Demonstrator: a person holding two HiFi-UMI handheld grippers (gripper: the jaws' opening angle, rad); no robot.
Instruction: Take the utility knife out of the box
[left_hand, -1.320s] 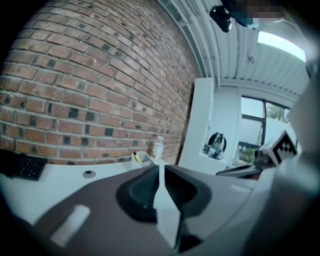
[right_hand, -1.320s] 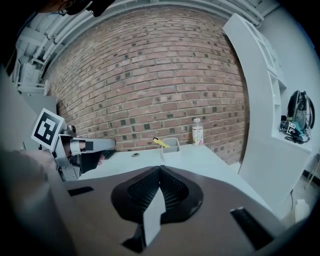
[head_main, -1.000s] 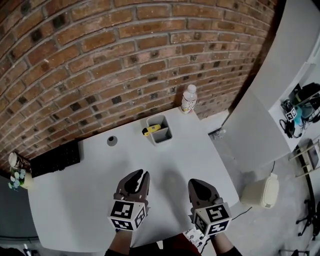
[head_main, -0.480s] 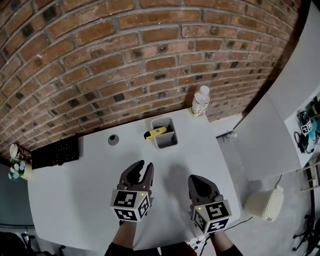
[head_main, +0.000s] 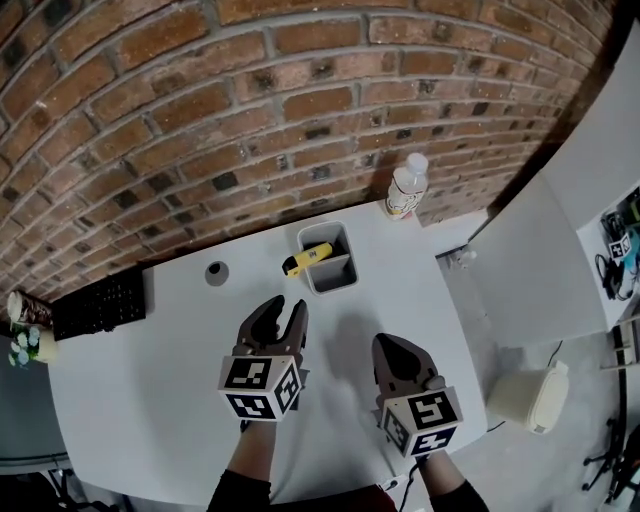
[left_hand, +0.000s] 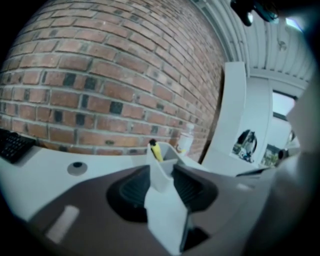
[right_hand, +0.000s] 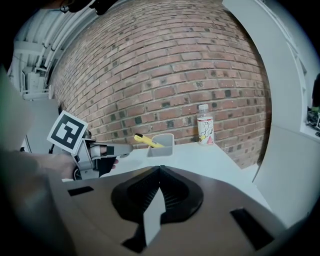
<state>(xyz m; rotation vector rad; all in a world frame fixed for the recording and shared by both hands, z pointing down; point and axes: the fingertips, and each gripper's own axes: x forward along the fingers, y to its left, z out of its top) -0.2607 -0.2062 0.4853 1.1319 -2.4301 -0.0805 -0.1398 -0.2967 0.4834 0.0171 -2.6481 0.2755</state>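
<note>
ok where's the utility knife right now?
Head view, upper centre: the utility knife sticks out of the grey box over its left rim, by the brick wall, left of the bottle and ahead of the left hand-held gripper.

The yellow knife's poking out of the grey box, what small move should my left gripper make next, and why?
Probably ease the left gripper forward toward the utility knife. Its jaws have just been opening, with nothing between them, and the knife juts out of the box ahead of them, not yet reached.
</note>
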